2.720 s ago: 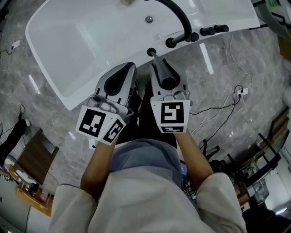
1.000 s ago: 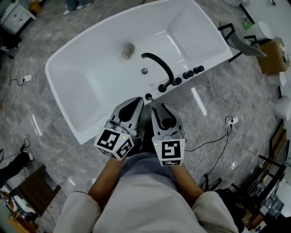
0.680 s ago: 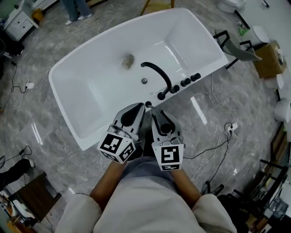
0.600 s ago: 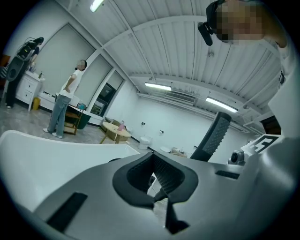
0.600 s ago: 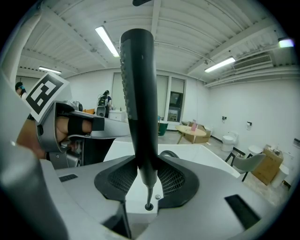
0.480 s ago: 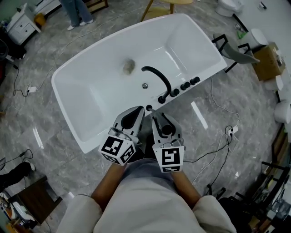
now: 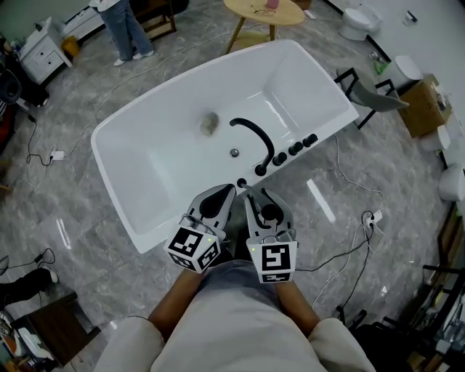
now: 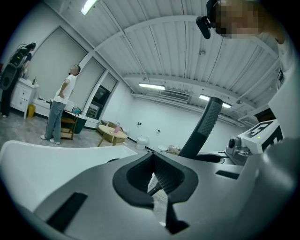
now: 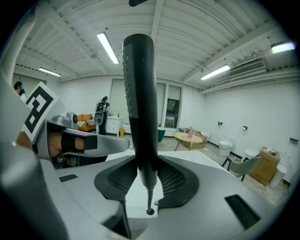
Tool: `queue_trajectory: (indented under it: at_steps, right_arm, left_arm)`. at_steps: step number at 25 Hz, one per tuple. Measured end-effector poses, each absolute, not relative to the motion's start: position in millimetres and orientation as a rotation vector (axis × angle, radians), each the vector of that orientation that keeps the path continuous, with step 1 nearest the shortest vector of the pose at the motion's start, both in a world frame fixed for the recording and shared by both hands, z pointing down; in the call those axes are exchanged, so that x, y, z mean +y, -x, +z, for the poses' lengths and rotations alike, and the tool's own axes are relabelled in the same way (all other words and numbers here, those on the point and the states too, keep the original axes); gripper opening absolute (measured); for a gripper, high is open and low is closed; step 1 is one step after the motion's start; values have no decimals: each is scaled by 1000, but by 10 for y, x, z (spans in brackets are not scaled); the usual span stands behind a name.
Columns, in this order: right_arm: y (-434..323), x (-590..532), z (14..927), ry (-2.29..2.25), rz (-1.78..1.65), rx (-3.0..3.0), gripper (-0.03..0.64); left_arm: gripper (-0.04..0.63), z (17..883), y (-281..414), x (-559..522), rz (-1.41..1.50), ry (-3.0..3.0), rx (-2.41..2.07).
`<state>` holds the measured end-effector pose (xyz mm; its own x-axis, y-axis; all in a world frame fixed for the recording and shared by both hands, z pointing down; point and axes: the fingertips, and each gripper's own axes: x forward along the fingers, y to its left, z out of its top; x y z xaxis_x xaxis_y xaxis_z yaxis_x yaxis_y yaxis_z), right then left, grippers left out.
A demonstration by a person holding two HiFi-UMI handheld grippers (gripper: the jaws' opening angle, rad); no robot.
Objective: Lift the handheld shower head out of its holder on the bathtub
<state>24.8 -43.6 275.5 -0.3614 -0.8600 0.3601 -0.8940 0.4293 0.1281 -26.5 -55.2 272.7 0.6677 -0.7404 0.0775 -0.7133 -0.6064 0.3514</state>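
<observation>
Head view: shower head (image 7: pixel 262 211) mostly hidden inside right gripper (image 7: pixel 256 195) (only dark top shows); bystander (image 7: pixel 123 25) cut at top edge, legs only; round table (image 7: pixel 272 12) clipped too.

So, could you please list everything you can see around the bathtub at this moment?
bathtub: one, white, on the grey floor
faucet spout: one, black, on the tub's near rim
knobs: three, black, in a row right of the spout
shower head: one, black, in the right gripper
round table: one, pale wood, beyond the tub
toilet: one, white, far right
chair: one, grey, right of the tub
cardboard box: one, brown, right edge
bystander: one, beyond the tub, left
cables: several, floor at right
left gripper: grey, fingers shut, empty
right gripper: grey, fingers shut on the shower head
</observation>
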Motion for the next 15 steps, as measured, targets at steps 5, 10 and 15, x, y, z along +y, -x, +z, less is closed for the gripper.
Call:
queue_trajectory:
  at_steps: [5,10,15]
  right_arm:
    - [-183,-309,2622,-1521,106,-2345,144]
    - [-205,-214,2534,-1554,91,-2345,146]
    - [-253,-149,2534,-1567,94,-2337,144]
  left_arm:
    - [5,2701,299,-400,-117,-2538,-1132]
    - [5,2653,296,-322,-128,-2546,-1122]
    - [5,2616,274,-265,-120,-2571,-1125]
